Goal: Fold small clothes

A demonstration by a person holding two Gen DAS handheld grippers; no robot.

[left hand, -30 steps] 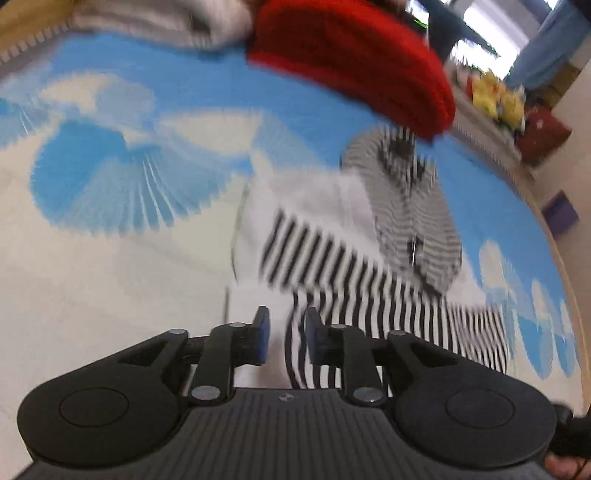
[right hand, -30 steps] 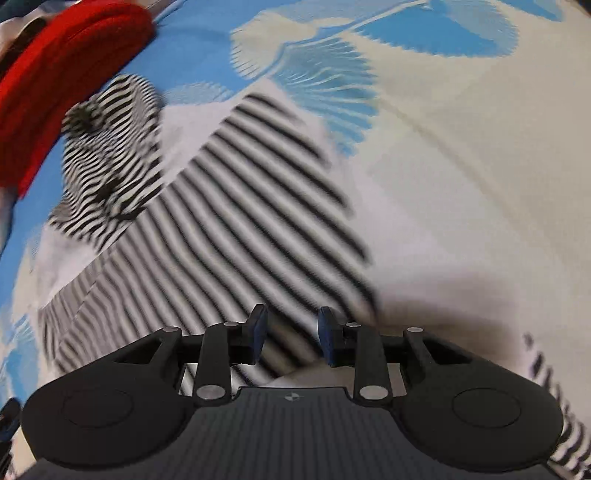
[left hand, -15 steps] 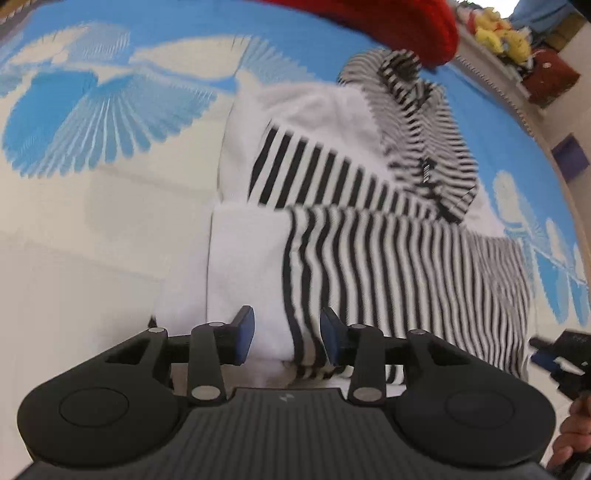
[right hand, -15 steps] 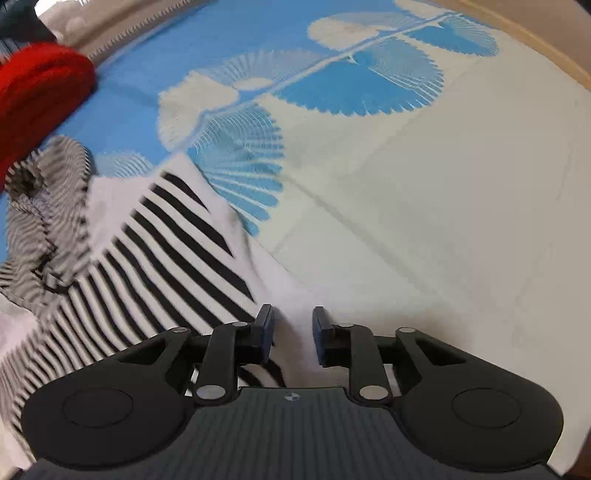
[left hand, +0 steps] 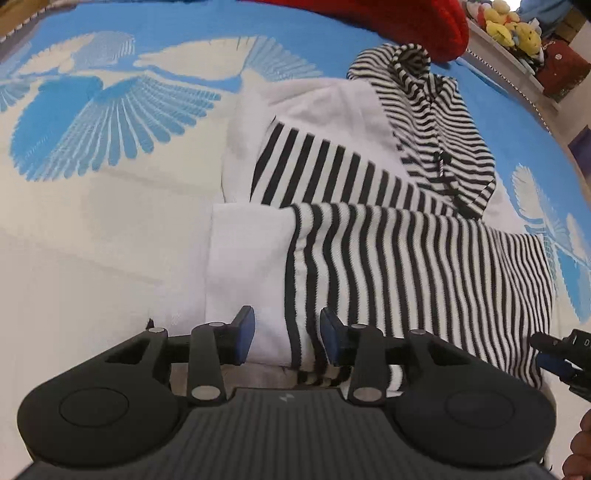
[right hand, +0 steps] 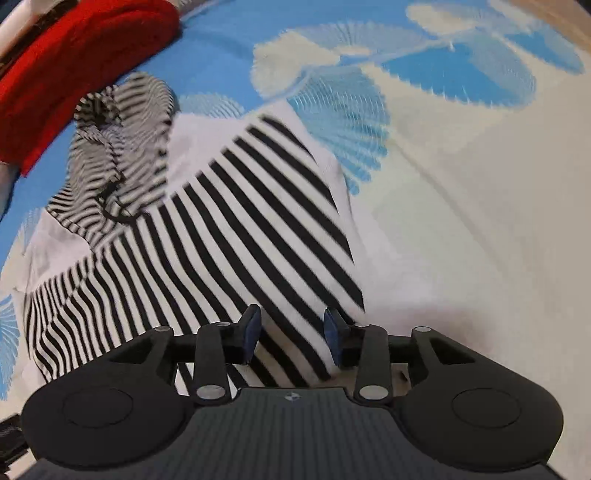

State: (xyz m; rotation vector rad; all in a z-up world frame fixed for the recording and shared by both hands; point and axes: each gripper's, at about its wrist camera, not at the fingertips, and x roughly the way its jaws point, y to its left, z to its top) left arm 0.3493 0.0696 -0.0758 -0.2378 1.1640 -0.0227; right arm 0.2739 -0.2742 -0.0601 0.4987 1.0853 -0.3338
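A small black-and-white striped hooded top [left hand: 388,240] lies partly folded on the blue-and-cream patterned cloth [left hand: 92,221], hood at the far end. My left gripper [left hand: 287,338] is open over the top's near hem, its jaws either side of a white and striped edge. My right gripper [right hand: 291,338] is open just above the striped fabric [right hand: 229,236] at its near edge. The right gripper's tip [left hand: 557,354] shows at the right edge of the left wrist view.
A red knitted garment [left hand: 388,26] lies beyond the hood, also in the right wrist view [right hand: 81,55]. Yellow soft toys [left hand: 509,26] and a dark red box [left hand: 561,70] stand past the surface's far right edge.
Both grippers' jaws have opened wider. The left has drawn back toward the near hem. The right has swung back over the striped fabric.
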